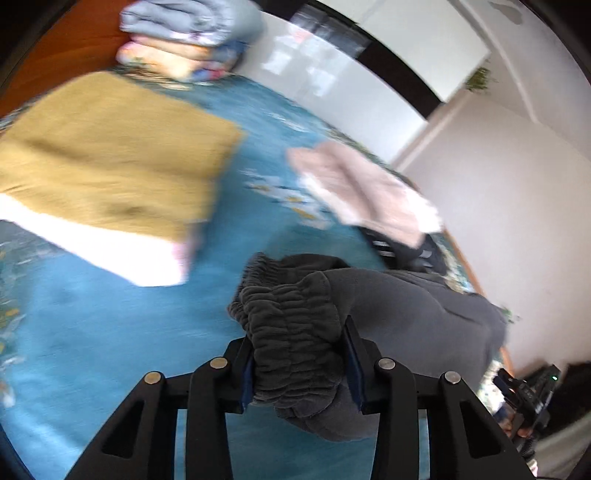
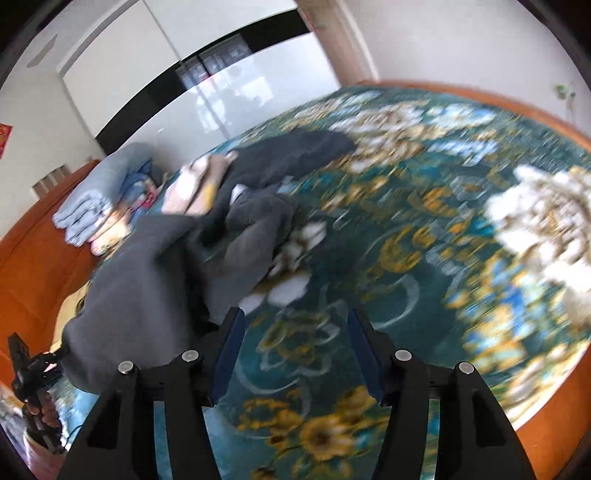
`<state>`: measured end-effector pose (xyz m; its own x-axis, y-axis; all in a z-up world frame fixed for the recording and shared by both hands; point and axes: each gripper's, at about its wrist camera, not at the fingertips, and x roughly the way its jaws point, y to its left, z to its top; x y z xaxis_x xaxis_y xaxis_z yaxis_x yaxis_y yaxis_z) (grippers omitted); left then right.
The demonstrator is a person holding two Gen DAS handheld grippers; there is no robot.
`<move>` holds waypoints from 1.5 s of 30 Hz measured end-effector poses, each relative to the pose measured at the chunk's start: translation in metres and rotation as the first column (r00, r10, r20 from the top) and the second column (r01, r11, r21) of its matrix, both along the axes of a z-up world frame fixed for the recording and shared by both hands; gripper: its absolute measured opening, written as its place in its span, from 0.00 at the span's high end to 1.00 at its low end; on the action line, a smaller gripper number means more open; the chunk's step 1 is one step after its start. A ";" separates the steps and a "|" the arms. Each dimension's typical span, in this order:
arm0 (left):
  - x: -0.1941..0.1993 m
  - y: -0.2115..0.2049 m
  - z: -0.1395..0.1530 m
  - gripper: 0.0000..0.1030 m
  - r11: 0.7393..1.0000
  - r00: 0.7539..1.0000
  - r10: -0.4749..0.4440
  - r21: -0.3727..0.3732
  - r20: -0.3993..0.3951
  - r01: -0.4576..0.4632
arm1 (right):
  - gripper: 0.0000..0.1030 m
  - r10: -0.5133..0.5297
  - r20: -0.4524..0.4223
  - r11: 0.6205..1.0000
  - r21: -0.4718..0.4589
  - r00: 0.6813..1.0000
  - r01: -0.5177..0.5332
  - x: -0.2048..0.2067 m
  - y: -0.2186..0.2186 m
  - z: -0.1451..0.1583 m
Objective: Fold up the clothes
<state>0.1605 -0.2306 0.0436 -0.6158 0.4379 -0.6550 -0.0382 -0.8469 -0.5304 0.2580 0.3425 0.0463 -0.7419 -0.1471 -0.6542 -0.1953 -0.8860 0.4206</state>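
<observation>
My left gripper (image 1: 299, 350) is shut on the bunched elastic waistband of dark grey trousers (image 1: 295, 332), lifted above the teal floral bedspread (image 1: 110, 332); the rest of the garment trails off to the right. In the right wrist view the grey trousers (image 2: 147, 266) hang from the left gripper (image 2: 33, 373) at the left edge and drape back onto the bed. My right gripper (image 2: 293, 350) is open and empty above the bedspread (image 2: 406, 258), to the right of the trousers.
A folded mustard garment (image 1: 110, 147) lies on a white and pink one (image 1: 110, 251). A pink garment (image 1: 362, 188) lies on black clothes (image 1: 406, 251). Folded blue and peach blankets (image 1: 184, 33) sit by the orange headboard (image 1: 66, 48). White wardrobe (image 2: 184, 74) behind.
</observation>
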 end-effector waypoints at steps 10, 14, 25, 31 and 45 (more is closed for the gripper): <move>0.003 -0.032 -0.052 0.52 0.997 0.987 0.036 0.066 0.159 -0.047 | 0.42 0.195 0.040 0.966 -0.181 0.980 -0.185 -0.047 -0.078 -0.041; 0.002 -0.027 -0.055 0.46 0.998 0.987 0.027 0.045 0.157 -0.035 | 0.41 0.275 0.008 0.939 -0.217 0.961 -0.267 -0.052 -0.109 -0.040; -0.001 -0.022 -0.060 0.40 0.998 0.986 0.014 0.052 0.167 -0.023 | 0.24 0.507 0.100 0.862 -0.064 0.856 -0.503 -0.068 -0.206 -0.048; -0.001 -0.019 -0.058 0.39 0.999 0.986 0.012 0.032 0.166 -0.017 | 0.26 0.351 0.081 0.935 0.017 0.933 -0.354 -0.060 -0.180 -0.041; -0.003 -0.013 -0.055 0.37 1.000 0.984 0.025 0.003 0.177 -0.026 | 0.76 0.245 0.135 0.968 -0.084 0.960 -0.236 -0.075 -0.162 -0.062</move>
<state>0.1574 -0.2432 -0.0114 -0.5015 0.4272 -0.7523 0.0782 -0.8437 -0.5312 0.1826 0.1807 -0.0161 -0.5787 -0.3565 -0.7335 -0.0422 -0.8851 0.4635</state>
